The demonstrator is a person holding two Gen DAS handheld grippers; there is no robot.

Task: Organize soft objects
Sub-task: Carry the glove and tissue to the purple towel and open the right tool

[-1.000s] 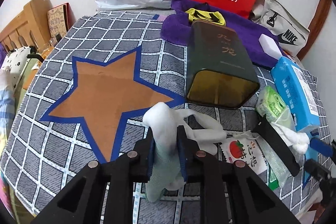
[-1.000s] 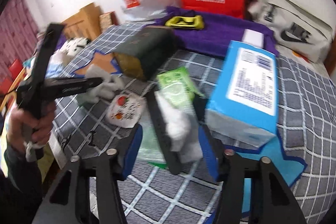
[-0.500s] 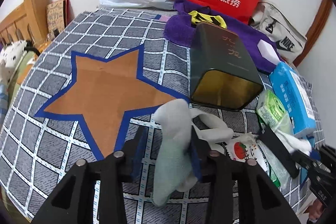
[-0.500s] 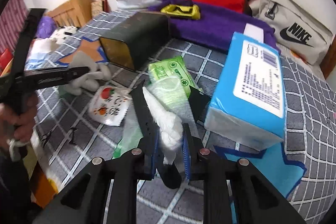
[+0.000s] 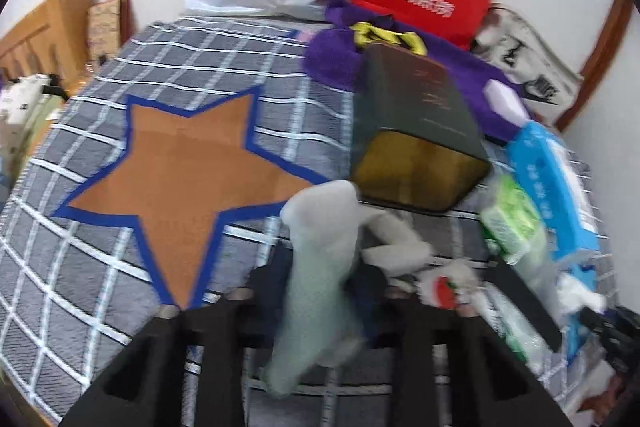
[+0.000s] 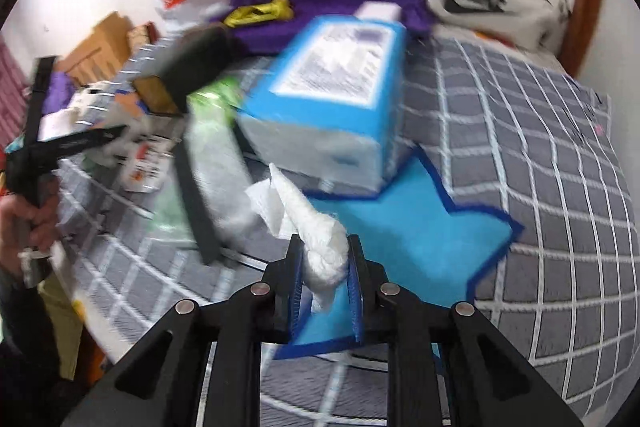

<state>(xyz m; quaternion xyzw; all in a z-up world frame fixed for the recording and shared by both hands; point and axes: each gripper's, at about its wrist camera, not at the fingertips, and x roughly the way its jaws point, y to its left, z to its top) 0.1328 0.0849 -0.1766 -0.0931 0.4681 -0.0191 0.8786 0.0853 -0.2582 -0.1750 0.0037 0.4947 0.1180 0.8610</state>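
**Both grippers loaded with limp, light cloth**

The left gripper (image 5: 320, 291) pinches a pale sock (image 5: 320, 259) mid-length above the orange star (image 5: 180, 179); its ends droop. The right gripper (image 6: 325, 267) is clamped on a crumpled white tissue (image 6: 316, 239) over the blue star (image 6: 420, 235), gripped at its bunched, compressible middle.

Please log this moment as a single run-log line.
left gripper: shut on pale sock | right gripper: shut on white tissue wad | below: blue star patch

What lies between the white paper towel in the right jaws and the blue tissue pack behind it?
Only the blue star patch on the grey checked cover; the right wrist view shows it, under the paper towel and the tissue pack.
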